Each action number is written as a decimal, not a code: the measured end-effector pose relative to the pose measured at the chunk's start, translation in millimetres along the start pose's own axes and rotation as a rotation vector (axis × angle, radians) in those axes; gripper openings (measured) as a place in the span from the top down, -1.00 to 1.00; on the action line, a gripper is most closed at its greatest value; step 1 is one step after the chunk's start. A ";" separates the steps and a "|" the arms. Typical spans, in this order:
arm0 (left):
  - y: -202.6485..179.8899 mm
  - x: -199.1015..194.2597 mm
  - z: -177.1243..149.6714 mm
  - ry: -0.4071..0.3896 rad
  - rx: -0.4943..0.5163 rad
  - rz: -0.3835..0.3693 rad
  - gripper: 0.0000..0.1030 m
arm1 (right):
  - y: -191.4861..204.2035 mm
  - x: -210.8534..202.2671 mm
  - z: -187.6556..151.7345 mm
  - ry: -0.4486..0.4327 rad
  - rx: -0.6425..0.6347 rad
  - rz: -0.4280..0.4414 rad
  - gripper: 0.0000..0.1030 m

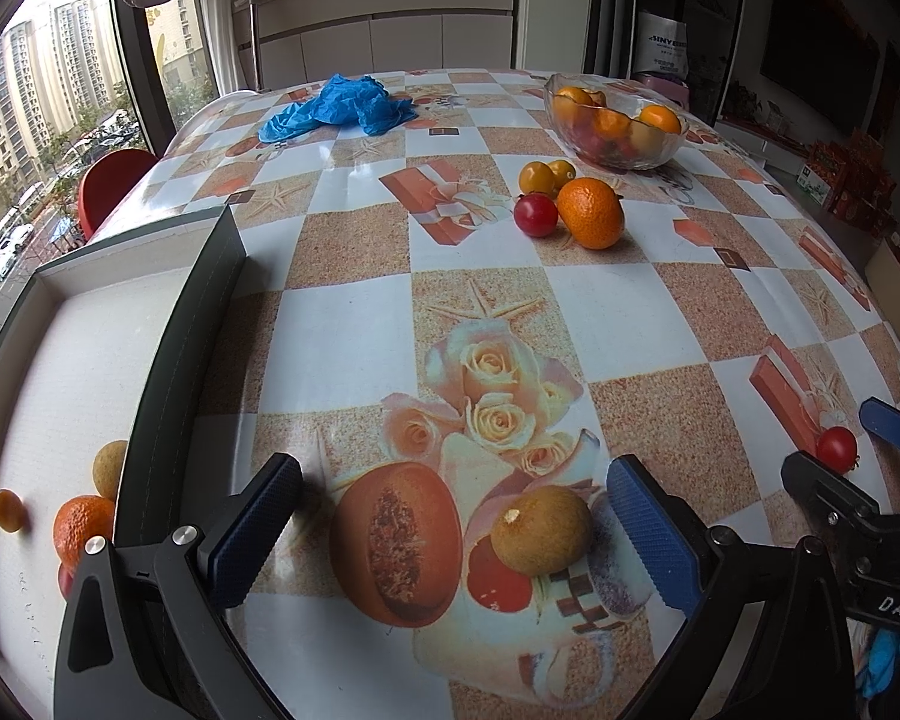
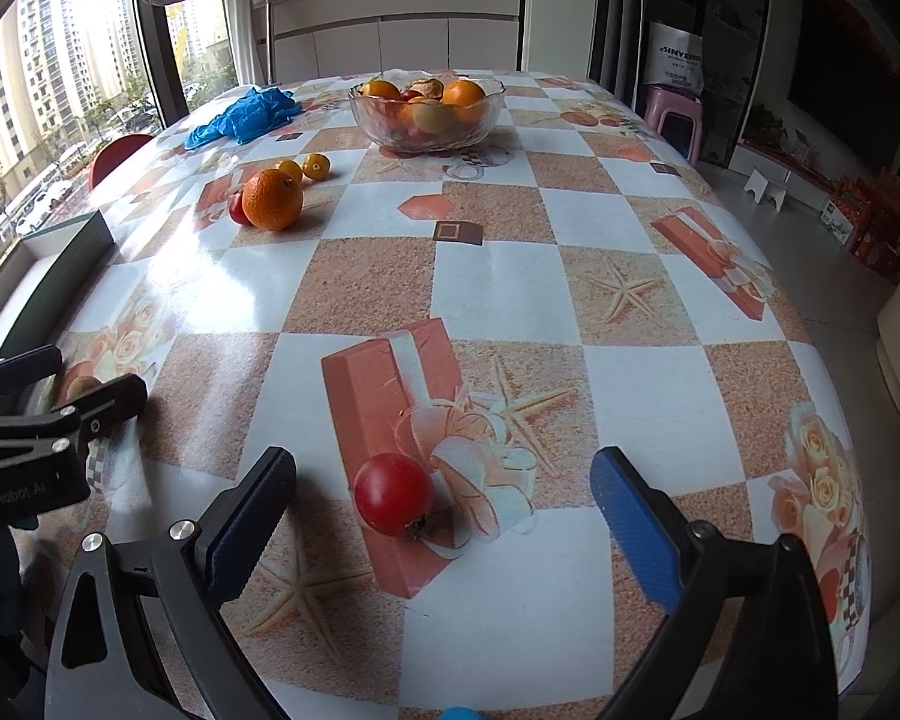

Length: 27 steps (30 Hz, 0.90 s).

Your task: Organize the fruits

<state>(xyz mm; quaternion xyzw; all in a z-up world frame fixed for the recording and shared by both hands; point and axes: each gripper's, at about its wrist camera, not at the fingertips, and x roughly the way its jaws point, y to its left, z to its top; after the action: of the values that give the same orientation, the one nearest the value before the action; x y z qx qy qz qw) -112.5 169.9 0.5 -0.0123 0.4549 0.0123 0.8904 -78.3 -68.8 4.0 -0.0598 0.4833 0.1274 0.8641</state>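
Red tomato lies between right gripper's wide-spread, downward-tilted jaws.

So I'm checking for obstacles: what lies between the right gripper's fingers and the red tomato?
Nothing. In the right wrist view the right gripper stands open around the red tomato, with only bare tablecloth on either side.

We see a desk under checkered floral oilcloth, carrying a glass fruit bowl, crumpled blue plastic, a dark-rimmed white box and loose fruits.
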 end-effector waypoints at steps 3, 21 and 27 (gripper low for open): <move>-6.4 -6.0 -5.7 -0.006 0.027 -0.009 -0.91 | 2.4 -1.9 1.0 0.000 -0.008 0.002 -0.73; -3.8 -40.0 -1.6 0.008 0.003 -0.152 0.44 | 1.9 -27.6 -1.0 0.016 0.063 0.149 0.56; 12.8 -69.3 12.4 -0.035 -0.040 -0.191 0.44 | 8.2 -44.4 12.8 -0.007 0.060 0.167 0.55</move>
<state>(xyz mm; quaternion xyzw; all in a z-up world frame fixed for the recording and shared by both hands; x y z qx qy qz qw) -143.5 182.4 63.8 -0.0731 0.4359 -0.0635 0.8948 -92.3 -65.3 48.7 0.0070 0.4873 0.1849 0.8534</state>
